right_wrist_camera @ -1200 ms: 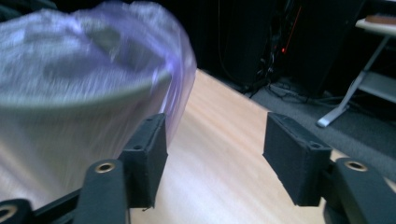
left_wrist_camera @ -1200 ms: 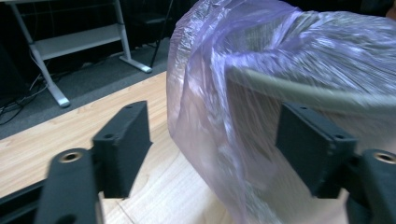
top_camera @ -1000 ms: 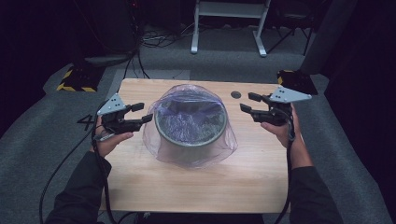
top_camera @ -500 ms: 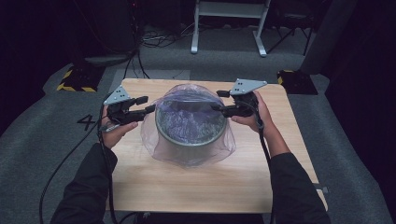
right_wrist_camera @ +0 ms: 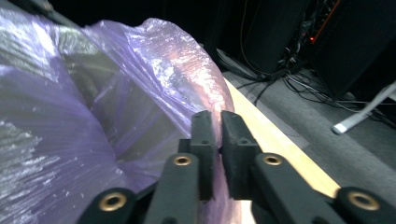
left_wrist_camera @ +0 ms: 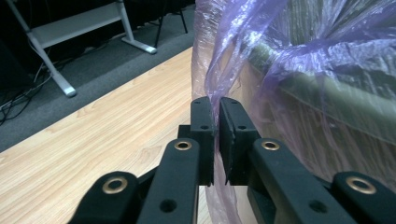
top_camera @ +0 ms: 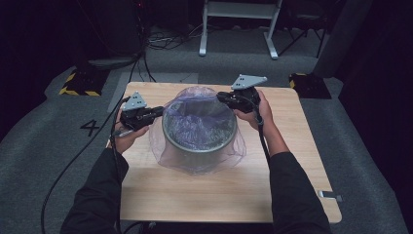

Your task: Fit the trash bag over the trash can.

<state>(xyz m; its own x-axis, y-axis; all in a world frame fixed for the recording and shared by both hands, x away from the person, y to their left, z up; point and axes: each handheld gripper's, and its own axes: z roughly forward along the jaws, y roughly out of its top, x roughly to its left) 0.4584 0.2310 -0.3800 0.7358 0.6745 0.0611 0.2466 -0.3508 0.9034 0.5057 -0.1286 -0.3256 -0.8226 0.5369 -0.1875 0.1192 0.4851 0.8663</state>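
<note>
Pinching the purple bag (top_camera: pixel 197 146) (opposite sides), both tongs (top_camera: pixel 157 112) (top_camera: pixel 221 96) level.

Pot (top_camera: pixel 199 141) wall veiled by purple bag (top_camera: pixel 195 163).

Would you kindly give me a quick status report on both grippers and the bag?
Left gripper and right gripper just closed, each pinching film. Translucent purple plastic bag lines the round grey metal bin. Nothing in the way.

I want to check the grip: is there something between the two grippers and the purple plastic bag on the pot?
Nothing visible is. The left gripper and the right gripper have just been closing, each with a fold of the purple bag pinched between its pads, at opposite sides of the pot.
</note>
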